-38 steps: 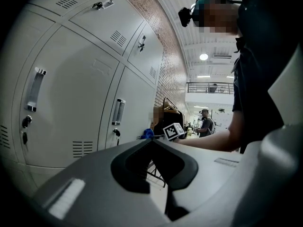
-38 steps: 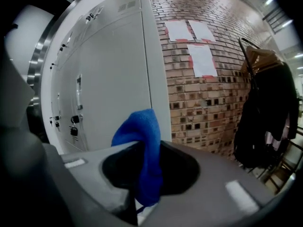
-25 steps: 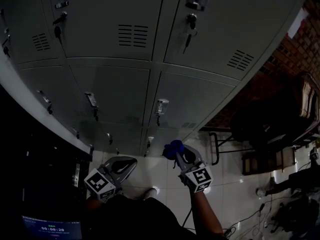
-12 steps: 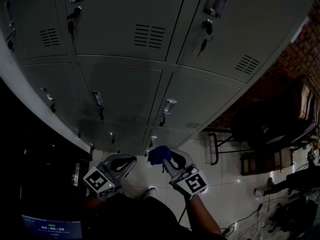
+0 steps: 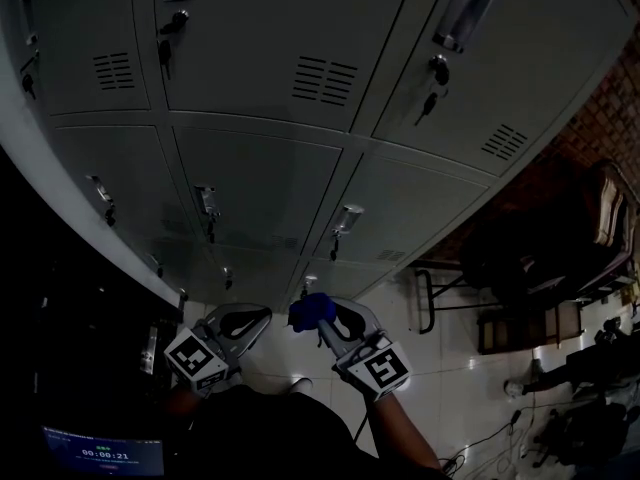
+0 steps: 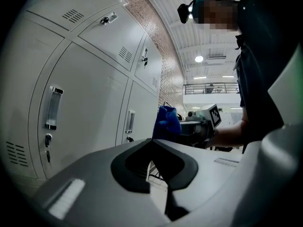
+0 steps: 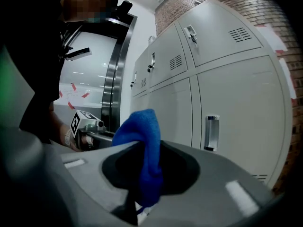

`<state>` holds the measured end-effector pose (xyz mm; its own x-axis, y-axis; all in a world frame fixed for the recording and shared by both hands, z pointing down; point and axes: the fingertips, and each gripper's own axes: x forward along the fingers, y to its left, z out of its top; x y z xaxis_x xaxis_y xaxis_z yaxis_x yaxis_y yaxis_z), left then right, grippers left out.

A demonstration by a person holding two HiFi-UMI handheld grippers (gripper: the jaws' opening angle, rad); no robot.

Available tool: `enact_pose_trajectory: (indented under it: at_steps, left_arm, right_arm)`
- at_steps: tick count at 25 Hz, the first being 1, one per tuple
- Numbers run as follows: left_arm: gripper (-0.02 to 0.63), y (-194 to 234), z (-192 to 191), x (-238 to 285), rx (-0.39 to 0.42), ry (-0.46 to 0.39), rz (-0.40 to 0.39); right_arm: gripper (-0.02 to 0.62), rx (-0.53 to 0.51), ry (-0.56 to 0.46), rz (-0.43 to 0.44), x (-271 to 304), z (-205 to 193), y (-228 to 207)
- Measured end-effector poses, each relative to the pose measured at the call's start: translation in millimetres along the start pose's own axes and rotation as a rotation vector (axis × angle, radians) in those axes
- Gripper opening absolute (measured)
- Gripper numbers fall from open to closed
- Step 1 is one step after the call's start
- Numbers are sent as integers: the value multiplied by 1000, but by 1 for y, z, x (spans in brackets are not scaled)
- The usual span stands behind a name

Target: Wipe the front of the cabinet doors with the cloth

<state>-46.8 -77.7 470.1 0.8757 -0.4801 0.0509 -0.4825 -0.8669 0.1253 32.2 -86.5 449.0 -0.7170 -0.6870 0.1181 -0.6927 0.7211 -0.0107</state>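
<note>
Right gripper (image 5: 335, 326) clamps the blue cloth (image 5: 312, 310), low, just short of the bottom cabinet doors (image 5: 255, 193). Left gripper (image 5: 243, 321) beside it, jaws together, empty. Bare floor (image 5: 440, 368) to the right.

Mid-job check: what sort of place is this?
Likely a locker area in a workshop or hall: a bank of grey metal lockers with vents and keys, a brick wall beside it, a white tiled floor.

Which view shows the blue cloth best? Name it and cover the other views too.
The right gripper view: the blue cloth fills the centre, pinched between the right gripper's jaws. The head view shows only a small blue bunch at that gripper's tip; the left gripper view shows it side-on, farther off.
</note>
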Motion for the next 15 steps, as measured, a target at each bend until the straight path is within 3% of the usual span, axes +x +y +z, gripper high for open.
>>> enact_pose_trajectory:
  at_steps: [15]
  left_arm:
    - [0, 5, -1, 2, 4, -6, -5]
  right_arm:
    - [74, 34, 8, -15, 4, -8, 2]
